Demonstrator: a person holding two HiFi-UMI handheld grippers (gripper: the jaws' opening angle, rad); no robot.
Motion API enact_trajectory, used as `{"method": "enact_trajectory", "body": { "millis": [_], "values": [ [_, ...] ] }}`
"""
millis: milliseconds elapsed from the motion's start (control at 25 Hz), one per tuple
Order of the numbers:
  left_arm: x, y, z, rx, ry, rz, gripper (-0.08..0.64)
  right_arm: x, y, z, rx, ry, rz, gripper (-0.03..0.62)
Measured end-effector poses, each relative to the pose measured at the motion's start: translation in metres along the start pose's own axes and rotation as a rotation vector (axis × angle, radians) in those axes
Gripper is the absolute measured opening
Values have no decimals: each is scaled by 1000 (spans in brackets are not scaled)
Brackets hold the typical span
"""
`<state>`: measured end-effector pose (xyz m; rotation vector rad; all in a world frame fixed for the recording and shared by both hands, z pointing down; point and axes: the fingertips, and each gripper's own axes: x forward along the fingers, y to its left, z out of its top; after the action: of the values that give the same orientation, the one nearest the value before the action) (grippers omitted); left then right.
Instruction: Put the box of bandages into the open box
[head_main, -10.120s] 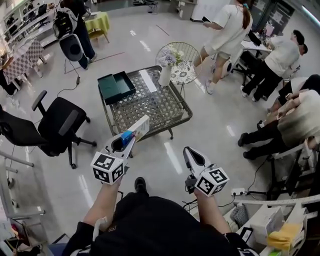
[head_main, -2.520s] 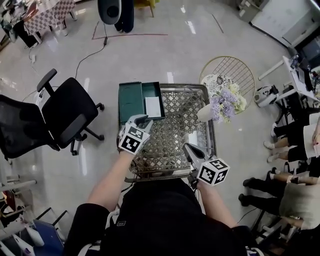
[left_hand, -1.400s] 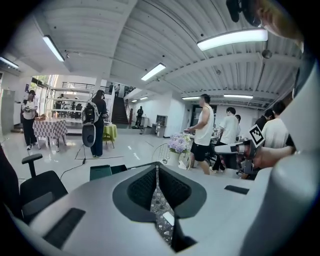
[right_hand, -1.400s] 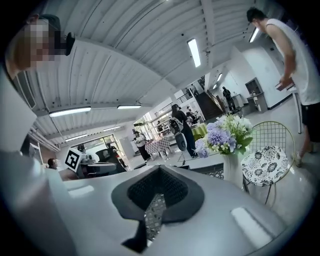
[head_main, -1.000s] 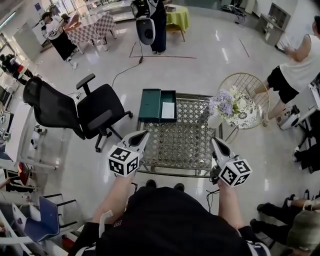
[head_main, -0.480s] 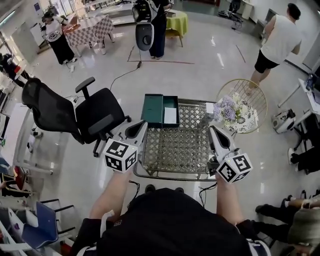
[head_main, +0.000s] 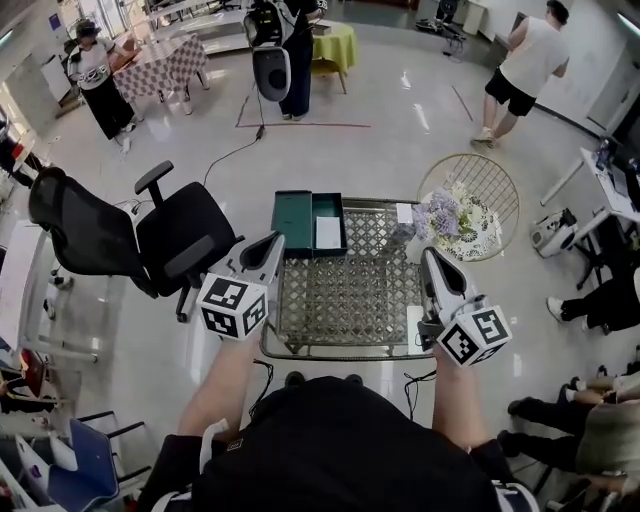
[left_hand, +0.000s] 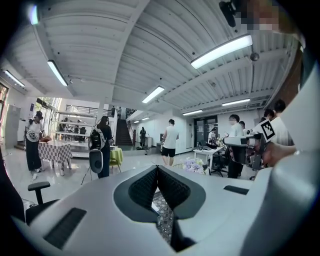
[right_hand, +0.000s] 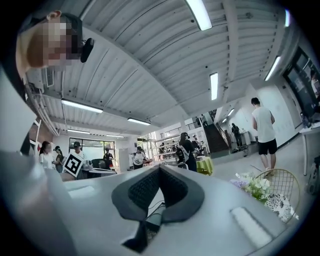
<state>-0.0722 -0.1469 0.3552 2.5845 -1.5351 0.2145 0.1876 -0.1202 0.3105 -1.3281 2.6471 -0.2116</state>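
The bandage box already sits in the right half of the open green box, on the counter's far left corner. The left gripper and right gripper hover over the near side, jaws pressed together, nothing in them.

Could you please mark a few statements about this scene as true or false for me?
1. The white bandage box lies inside the green box. True.
2. The left gripper grips the bandage box. False: its fingers are shut on nothing.
3. The right gripper is shut and empty. True.
4. The flowers stand beside the office chair. False: they are at the table's right edge; the chair is off its left side.
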Motion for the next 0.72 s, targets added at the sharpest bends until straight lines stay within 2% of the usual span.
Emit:
{"method": "enact_trajectory", "body": {
  "millis": [280,720],
  "values": [
    [0,5,-2,-16,2,4,8,2,-1,-12,-8,29,-16,6],
    [-17,29,-36,-67,58,44,8,-18,-18,-36,24,80,-87,6]
  ]
}}
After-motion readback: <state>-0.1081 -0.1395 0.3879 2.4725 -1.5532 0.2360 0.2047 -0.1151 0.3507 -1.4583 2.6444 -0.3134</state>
